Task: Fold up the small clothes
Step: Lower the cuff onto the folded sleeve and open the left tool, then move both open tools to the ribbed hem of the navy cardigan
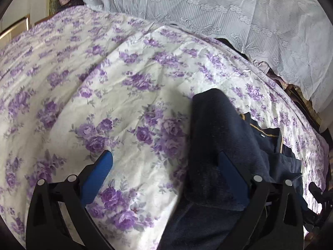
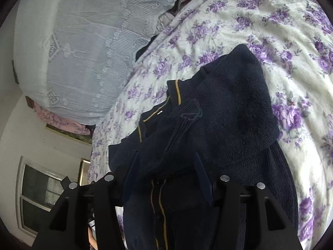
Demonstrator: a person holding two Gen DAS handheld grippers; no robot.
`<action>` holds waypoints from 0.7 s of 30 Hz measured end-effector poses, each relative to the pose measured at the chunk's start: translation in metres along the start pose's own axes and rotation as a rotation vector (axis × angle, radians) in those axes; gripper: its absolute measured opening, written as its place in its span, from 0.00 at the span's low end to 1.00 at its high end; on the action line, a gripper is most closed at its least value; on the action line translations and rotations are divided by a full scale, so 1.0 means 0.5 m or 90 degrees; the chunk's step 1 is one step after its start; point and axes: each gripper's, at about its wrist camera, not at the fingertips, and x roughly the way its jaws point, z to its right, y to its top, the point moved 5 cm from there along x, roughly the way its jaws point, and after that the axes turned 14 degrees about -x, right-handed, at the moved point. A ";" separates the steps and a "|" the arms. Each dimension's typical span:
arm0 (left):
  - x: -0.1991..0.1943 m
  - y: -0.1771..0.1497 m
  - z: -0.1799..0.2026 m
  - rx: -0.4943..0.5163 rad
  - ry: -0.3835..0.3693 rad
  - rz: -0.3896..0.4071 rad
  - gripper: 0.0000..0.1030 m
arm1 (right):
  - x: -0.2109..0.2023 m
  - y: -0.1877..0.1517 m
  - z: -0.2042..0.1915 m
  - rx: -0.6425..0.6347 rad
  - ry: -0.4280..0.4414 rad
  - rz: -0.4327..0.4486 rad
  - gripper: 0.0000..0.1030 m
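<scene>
Left gripper (image 1: pixel 164 162) jaws wide apart, nothing held; blue pads straddle bare bedspread and the edge of the navy cardigan (image 1: pixel 220 141), right pad against the knit but not pinching. Right gripper (image 2: pixel 164 166) about half open, low over the cardigan's front; cloth bunches between the fingers, can't tell if the pads actually press on it.

Cardigan lies on the floral bedspread (image 1: pixel 104 108), partly folded, a thick flap doubled over the body, gold-trimmed placket (image 2: pixel 160 204) exposed.

Risks, as I judge them: the doubled flap is loose and bulky, so it could flop open; a right-hand pull could drag the whole pile and skew the fold; the left pad could snag the edge.

Left view shows the left pads and open bedspread. Right view alone shows the ribbed cuff (image 2: pixel 187 114), buttons, window (image 2: pixel 39 189). Lace pillow (image 2: pixel 72 52) in both.
</scene>
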 end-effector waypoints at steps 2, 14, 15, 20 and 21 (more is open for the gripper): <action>0.006 0.013 -0.001 -0.014 -0.011 -0.004 0.96 | 0.032 0.012 0.012 0.014 -0.016 -0.007 0.55; 0.049 -0.007 0.016 0.089 0.144 0.016 0.96 | 0.014 0.025 0.079 -0.092 -0.186 0.049 0.05; 0.053 -0.012 0.018 0.106 0.162 0.019 0.96 | 0.017 0.024 0.086 -0.088 -0.179 0.050 0.05; 0.024 -0.005 0.025 0.100 0.142 0.033 0.96 | -0.049 0.036 0.073 -0.067 -0.223 0.115 0.19; 0.011 0.001 0.029 0.086 0.114 0.030 0.96 | -0.068 0.044 0.059 -0.086 -0.226 0.142 0.19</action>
